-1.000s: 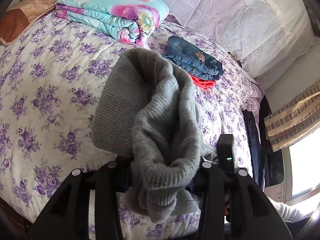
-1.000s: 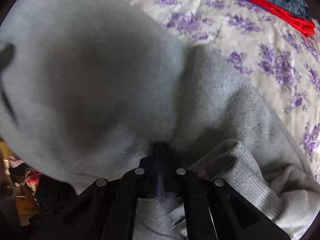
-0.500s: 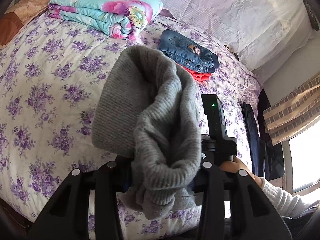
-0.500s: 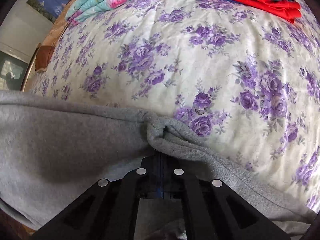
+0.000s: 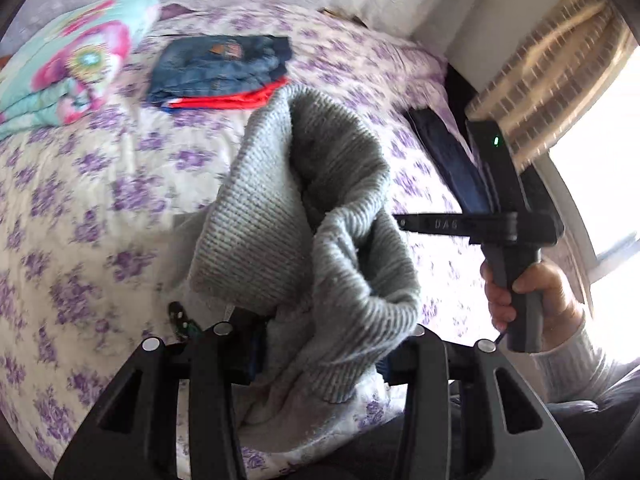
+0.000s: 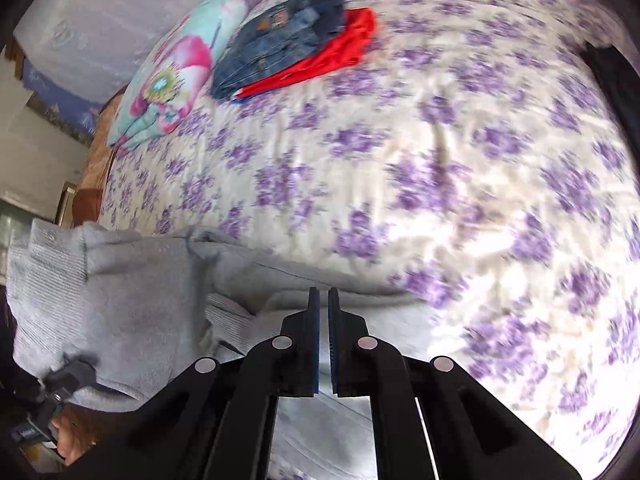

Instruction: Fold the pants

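The grey knit pants (image 5: 320,232) bulge up between the fingers of my left gripper (image 5: 320,344), which is shut on their ribbed end and holds it above the bed. In the right wrist view the pants (image 6: 132,304) lie along the near edge of the bed at lower left. My right gripper (image 6: 323,300) hovers over them with its jaws nearly together and nothing between them. It also shows in the left wrist view (image 5: 404,222), to the right of the grey bulge.
The bed has a purple-flowered cover (image 6: 440,160). A stack of folded jeans (image 6: 288,32) on red cloth (image 6: 332,56) lies at the far side, next to a folded floral quilt (image 6: 172,76). Dark cloth (image 5: 448,160) hangs at the bed's right edge by a window.
My right gripper let go of the pants and moved out to the right. My left gripper swung right, still holding the ribbed end.
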A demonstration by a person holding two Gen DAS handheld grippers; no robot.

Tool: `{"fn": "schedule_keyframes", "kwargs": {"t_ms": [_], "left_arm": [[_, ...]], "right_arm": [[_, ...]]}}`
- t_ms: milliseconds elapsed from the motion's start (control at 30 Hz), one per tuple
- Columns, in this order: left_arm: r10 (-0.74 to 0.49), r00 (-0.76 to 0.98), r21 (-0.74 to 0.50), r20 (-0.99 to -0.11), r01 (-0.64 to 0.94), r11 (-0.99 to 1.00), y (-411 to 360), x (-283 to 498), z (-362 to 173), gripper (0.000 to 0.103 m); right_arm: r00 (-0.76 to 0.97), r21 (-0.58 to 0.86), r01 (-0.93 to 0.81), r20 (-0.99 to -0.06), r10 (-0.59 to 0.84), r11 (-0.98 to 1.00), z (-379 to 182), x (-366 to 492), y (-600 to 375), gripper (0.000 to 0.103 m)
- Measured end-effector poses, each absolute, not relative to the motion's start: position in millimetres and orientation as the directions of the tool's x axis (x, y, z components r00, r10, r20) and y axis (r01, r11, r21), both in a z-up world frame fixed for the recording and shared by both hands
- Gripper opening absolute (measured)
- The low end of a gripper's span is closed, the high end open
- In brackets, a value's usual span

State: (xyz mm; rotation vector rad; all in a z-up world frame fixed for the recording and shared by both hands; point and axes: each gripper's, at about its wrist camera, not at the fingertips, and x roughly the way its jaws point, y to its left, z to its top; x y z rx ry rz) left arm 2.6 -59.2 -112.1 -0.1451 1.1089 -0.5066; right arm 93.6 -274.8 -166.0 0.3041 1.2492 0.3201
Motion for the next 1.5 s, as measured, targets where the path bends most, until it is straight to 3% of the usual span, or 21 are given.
{"fn": "schedule_keyframes", "kwargs": {"t_ms": [167,267,300,367,567,700,767,867,1033,1100,1200,1267,1400,1500], "left_arm": [[-0.462,0.083,-0.383,-0.883,0.443,0.81,-147,19,-191,0.047],[-0.443,0.039,-0.36,-0.896,0.519,0.775,-177,17,-207,0.069],[-0.461,0.027,-0.378,-0.887,0.531,0.758,-182,15,-203,0.083],[-0.494,0.007,-0.41,-0.87,0.548,0.73,-184,10,-195,0.091],[-0.591,-0.05,-0.549,-0.805,0.44,0.71,-158,23,-201,0.092],[-0.626,-0.051,-0.585,-0.778,0.421,0.693,-152,15,-194,0.092],[-0.663,-0.042,-0.618,-0.748,0.409,0.671,-142,12,-182,0.092],[-0.733,0.016,-0.674,-0.68,0.38,0.634,-117,6,-154,0.091],[-0.673,0.197,-0.616,-0.713,0.282,0.736,-52,1,-131,0.091],[-0.654,0.214,-0.61,-0.726,0.24,0.756,-39,3,-135,0.091],[-0.657,0.19,-0.615,-0.729,0.239,0.751,-49,7,-148,0.085],[-0.635,0.153,-0.585,-0.757,0.274,0.764,-68,5,-162,0.071],[-0.624,0.002,-0.585,-0.781,0.348,0.733,-109,-12,-200,0.03],[-0.543,-0.007,-0.493,-0.839,0.43,0.756,-131,-23,-212,0.028]], "right_arm": [[0.314,0.357,0.108,-0.898,0.308,0.928,-194,57,-340,0.006],[0.29,0.363,0.177,-0.907,0.304,0.915,-210,43,-361,0.006],[0.294,0.368,0.18,-0.905,0.307,0.912,-209,39,-362,0.006],[0.315,0.388,0.174,-0.893,0.322,0.905,-201,33,-364,0.006],[0.373,0.536,0.002,-0.784,0.497,0.844,-150,30,-342,0.006],[0.303,0.629,-0.128,-0.711,0.634,0.767,-137,40,-309,0.006],[0.248,0.637,-0.144,-0.717,0.651,0.757,-144,46,-293,0.006],[0.169,0.606,-0.17,-0.759,0.629,0.777,-155,44,-277,0.006],[0.164,0.289,-0.219,-0.93,0.328,0.932,-179,34,-266,0.0],[0.155,0.274,-0.202,-0.939,0.307,0.94,-194,33,-268,0.0],[0.151,0.294,-0.184,-0.935,0.322,0.938,-208,36,-270,0.0],[0.134,0.327,-0.151,-0.928,0.347,0.933,-212,40,-276,0.0],[0.099,0.347,-0.147,-0.927,0.362,0.926,-211,42,-280,0.0],[0.028,0.307,-0.153,-0.949,0.314,0.939,-203,49,-273,0.0]]}}
